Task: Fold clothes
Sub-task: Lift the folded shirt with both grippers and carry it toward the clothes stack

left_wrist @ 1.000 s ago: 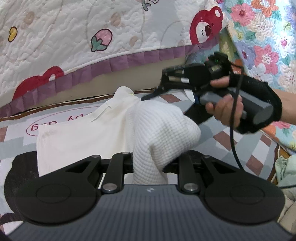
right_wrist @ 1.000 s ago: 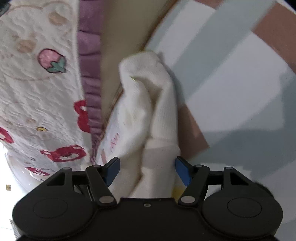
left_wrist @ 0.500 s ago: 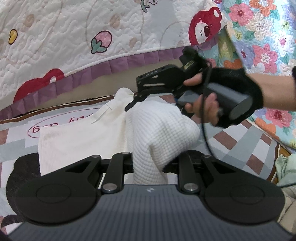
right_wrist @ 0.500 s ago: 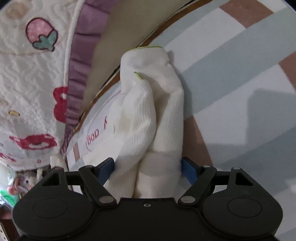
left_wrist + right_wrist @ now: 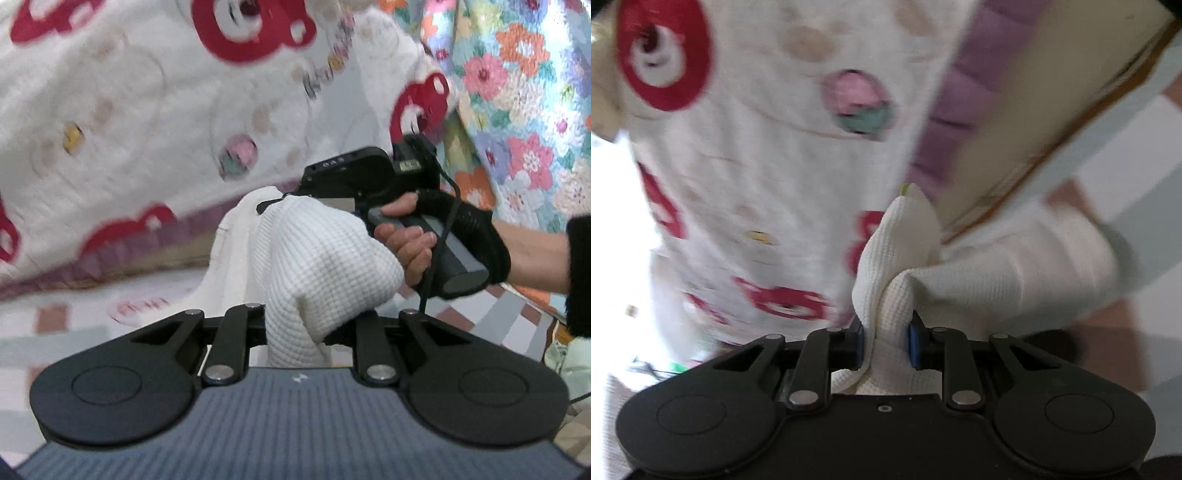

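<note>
Much of what I see is smeared: the quilt (image 5: 746, 155) with red bears blurs across both views, and the mat (image 5: 92, 332) print at 9 o'clock in my left view is unreadable. My left gripper's (image 5: 295, 328) fingertips are buried in the white garment (image 5: 321, 266), so I cannot see the pads, only that the jaws stand close together, clamped on a bunched fold. The garment's lower part drops behind the gripper body, cut off. At 2 o'clock in that view the person's hand (image 5: 410, 247), in a black fingerless glove, grips the right gripper's handle; its nose is pressed into the cloth, tips hidden. In my right view the right gripper (image 5: 886, 343) has just been closing and its blue pads (image 5: 913, 343) now pinch a twisted ridge of the garment, which trails off toward 3 o'clock over the mat. A floral cloth (image 5: 517, 92) fills 1 o'clock.
</note>
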